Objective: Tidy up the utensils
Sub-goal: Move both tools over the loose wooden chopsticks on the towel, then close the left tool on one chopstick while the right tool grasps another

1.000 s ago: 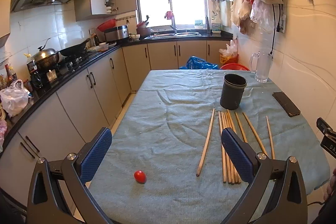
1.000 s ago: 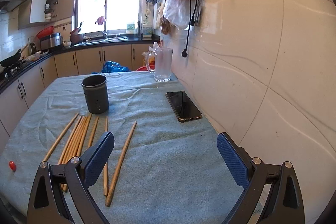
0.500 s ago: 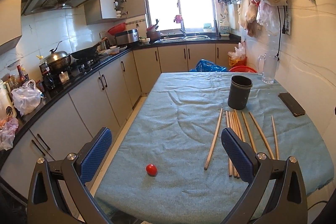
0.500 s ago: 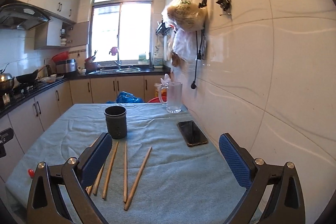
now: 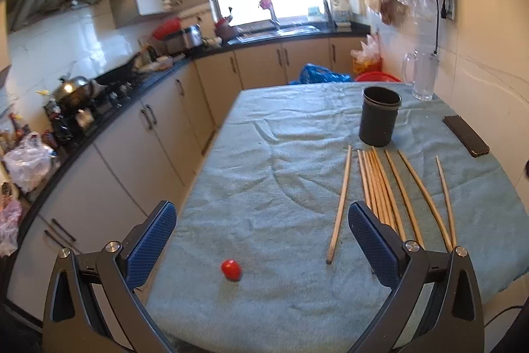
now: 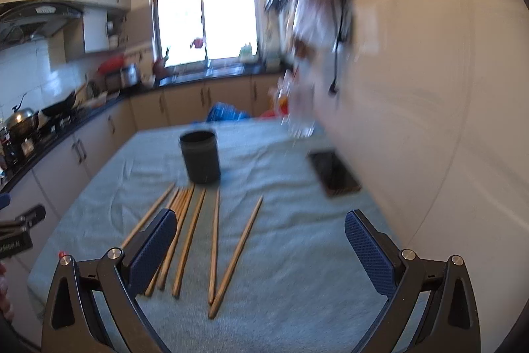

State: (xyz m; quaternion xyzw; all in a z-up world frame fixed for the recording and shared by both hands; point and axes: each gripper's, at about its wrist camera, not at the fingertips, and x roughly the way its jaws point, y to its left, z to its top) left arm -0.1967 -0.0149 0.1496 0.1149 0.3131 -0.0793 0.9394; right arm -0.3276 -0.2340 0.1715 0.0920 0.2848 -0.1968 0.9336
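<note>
Nearest the near edge of the tabletop [image 5: 271,313], both tools are hanging in the air with jaws wide apart and nothing between them: the left gripper [image 5: 261,240] is looking over the cloth's left half, the right gripper [image 6: 261,240] over its right half beside the wall. Just past the left one, a small red tomato [image 5: 231,269] is lying alone near the near-left corner. Beyond that, the chopsticks [image 5: 380,191] are lying loose, fanning from the near edge toward the middle, one stick [image 5: 340,204] sitting apart to the left. At their far tips the dark cup [image 5: 379,116] is standing upright. A phone [image 5: 465,135] is resting by the right edge. Judging from this, gathering is only starting; pinching sticks at mid-length, then tipping them upright before lowering into the cup, should be keeping them from skidding or knocking it over.
</note>
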